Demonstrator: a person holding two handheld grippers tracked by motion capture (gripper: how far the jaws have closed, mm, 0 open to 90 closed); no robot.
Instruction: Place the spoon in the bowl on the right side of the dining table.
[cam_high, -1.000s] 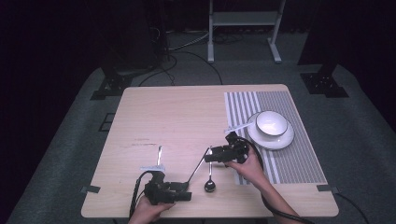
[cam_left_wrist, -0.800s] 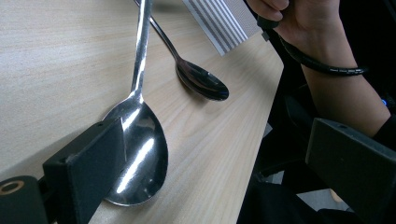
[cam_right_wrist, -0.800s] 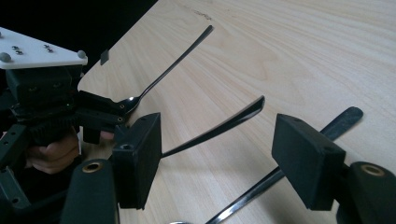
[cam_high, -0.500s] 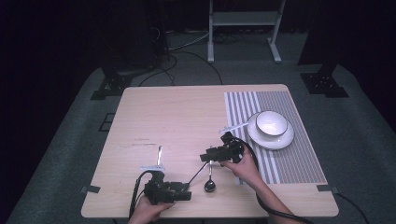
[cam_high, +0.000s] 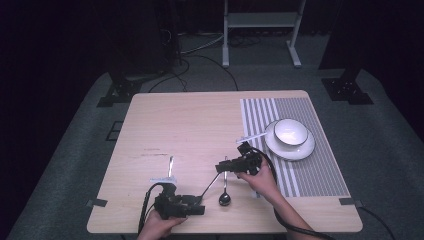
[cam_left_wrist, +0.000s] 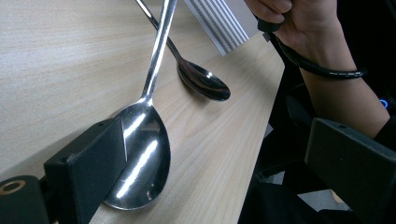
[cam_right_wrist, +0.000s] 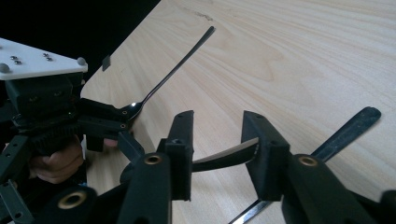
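1. The right gripper hovers low over the table, just left of the mat, in the same spot as a second ago.
2. Its jaws have just been closing: the gap is clearly narrower than in the earlier frames, yet they remain spread. The handle tip of the spoon lies across that gap. It meets the inner face of one jaw, and nothing is pinched yet.
3. The left gripper sits near the front edge of the table, and its place and pose are unchanged.
4. Its jaws stand wide apart. The bowl of the spoon rests on the wood against one jaw, and the other jaw is well clear of it.
5. The spoon runs slantwise from the left gripper up to the right gripper, along the same line as before.
6. A second spoon lies flat on the table just beside the first. Its bowl faces the front edge and its handle passes under the right gripper. It has not moved.
7. A third utensil lies on the bare wood behind the left gripper, apart from both spoons, where it lay before.
8. On the mat the bowl stands on the plate, untouched and unmoved.
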